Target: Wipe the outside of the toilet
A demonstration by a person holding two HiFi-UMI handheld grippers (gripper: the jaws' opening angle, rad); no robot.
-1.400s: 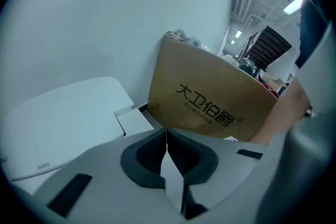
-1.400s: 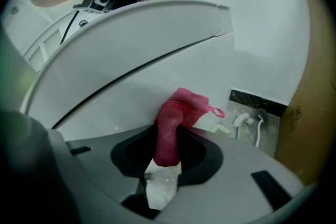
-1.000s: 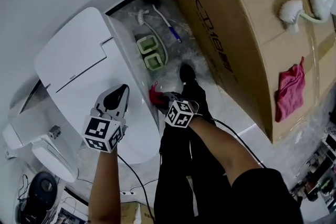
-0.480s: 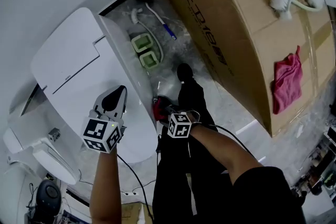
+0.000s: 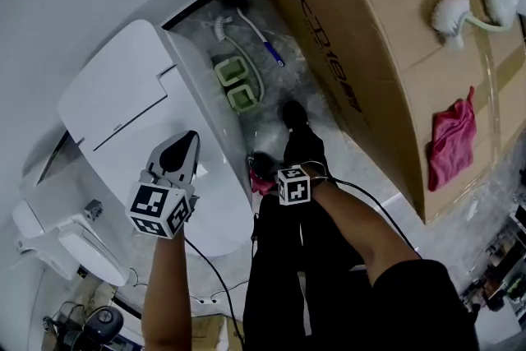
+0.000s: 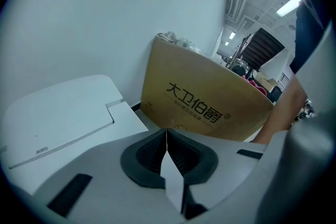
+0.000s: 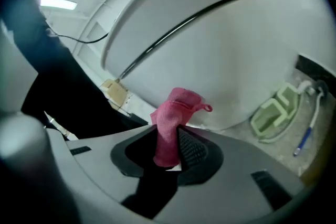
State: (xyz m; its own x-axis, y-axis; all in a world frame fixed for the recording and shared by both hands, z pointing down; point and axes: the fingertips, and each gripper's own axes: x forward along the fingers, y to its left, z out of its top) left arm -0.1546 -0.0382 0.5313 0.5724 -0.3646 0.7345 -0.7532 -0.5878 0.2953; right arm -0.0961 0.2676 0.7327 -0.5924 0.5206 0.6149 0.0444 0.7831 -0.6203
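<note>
The white toilet (image 5: 123,107) with its lid down fills the left of the head view. My right gripper (image 5: 261,169) is shut on a pink cloth (image 5: 262,182) low beside the toilet's right flank. In the right gripper view the pink cloth (image 7: 173,123) sticks up between the jaws, its tip against the curved white toilet bowl (image 7: 220,44). My left gripper (image 5: 177,154) hovers over the front of the lid, jaws shut with nothing between them. The left gripper (image 6: 167,139) points over the toilet lid (image 6: 58,113) toward a cardboard box (image 6: 207,107).
A large cardboard box (image 5: 386,45) stands close on the right, with a second pink cloth (image 5: 450,140) and white brushes (image 5: 454,12) on top. On the floor between toilet and box lie a green holder (image 5: 234,82) and a toilet brush (image 5: 238,20). My legs (image 5: 296,259) stand below.
My right gripper with the pink cloth has slid down and toward the front along the toilet's right side. The left gripper has stayed over the lid.
</note>
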